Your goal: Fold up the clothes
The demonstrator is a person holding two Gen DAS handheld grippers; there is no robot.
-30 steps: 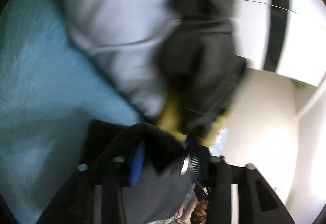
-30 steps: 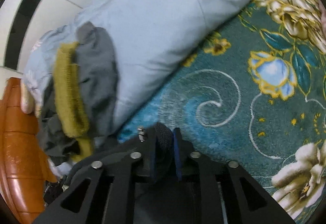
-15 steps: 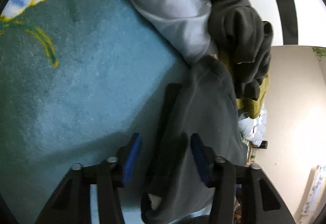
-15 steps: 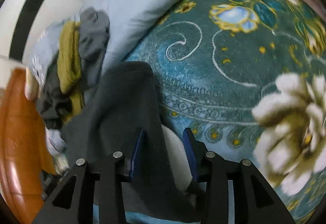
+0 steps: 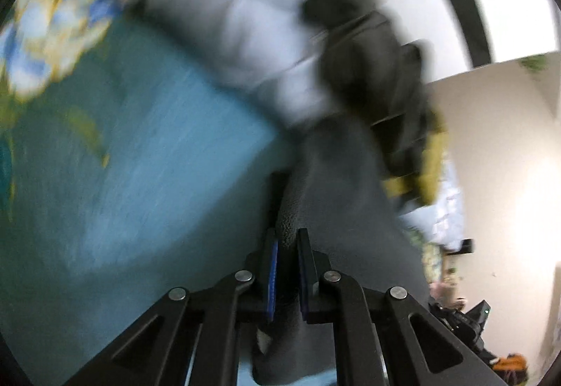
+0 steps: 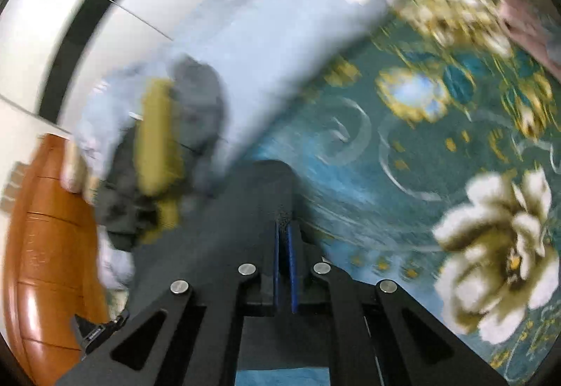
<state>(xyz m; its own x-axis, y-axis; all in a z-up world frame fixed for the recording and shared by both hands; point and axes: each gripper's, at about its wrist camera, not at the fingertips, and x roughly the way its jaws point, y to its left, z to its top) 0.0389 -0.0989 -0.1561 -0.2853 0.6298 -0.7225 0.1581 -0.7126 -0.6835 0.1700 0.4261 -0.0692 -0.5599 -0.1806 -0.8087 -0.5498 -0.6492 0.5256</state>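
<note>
A dark grey fleece garment (image 5: 347, 210) lies on the teal floral bedspread (image 5: 140, 158). My left gripper (image 5: 286, 238) is shut on its edge, with fleece pinched between the blue pads. My right gripper (image 6: 284, 228) is shut on the same garment (image 6: 238, 217), which spreads to the left of the jaws. Both views are blurred by motion. A heap of other clothes, dark grey and mustard yellow (image 5: 378, 77) (image 6: 157, 140), rests against a pale blue pillow (image 6: 280, 28).
The pale blue pillow (image 5: 245, 35) lies along the white wall at the bed's head. An orange wooden bed frame (image 6: 45, 245) is at the left in the right wrist view. The bedspread (image 6: 438, 158) with large flowers stretches to the right.
Half a second ago both grippers were open around the grey garment; now both have shut on it. Both views have shifted and blurred.
</note>
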